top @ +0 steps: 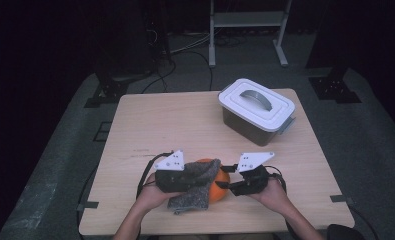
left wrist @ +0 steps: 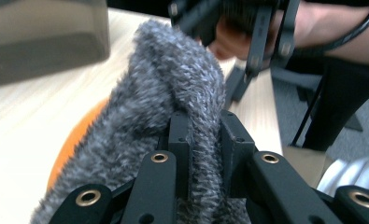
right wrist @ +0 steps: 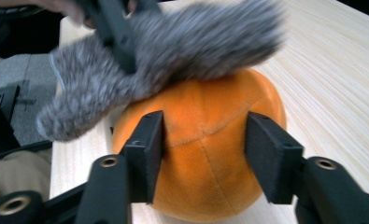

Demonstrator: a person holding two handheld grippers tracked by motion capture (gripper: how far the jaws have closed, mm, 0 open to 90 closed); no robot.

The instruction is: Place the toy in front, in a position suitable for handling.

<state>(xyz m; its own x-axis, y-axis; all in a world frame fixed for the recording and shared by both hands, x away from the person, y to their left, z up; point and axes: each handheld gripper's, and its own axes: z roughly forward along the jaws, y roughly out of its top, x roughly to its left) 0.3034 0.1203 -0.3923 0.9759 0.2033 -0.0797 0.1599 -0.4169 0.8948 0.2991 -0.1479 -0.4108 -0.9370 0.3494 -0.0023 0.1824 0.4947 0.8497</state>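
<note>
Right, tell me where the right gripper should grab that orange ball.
Grip the orange ball across its bare lower flanks, coming in level from the right gripper side; the grey fuzzy cloth, pinched by the left gripper, drapes its top.

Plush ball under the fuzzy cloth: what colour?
Orange; the plush ball shows best in the right gripper view.

tools: i count two, a left tool [top: 185, 176] and a right tool [top: 230, 184]
hands: i count two, one on each tool
grey fuzzy cloths [top: 197, 184]: i count one
orange plush balls [top: 219, 189]: i count one
lidded containers [top: 256, 111]: i count one, with one handle on its lid
desks [top: 150, 125]: i count one
</note>
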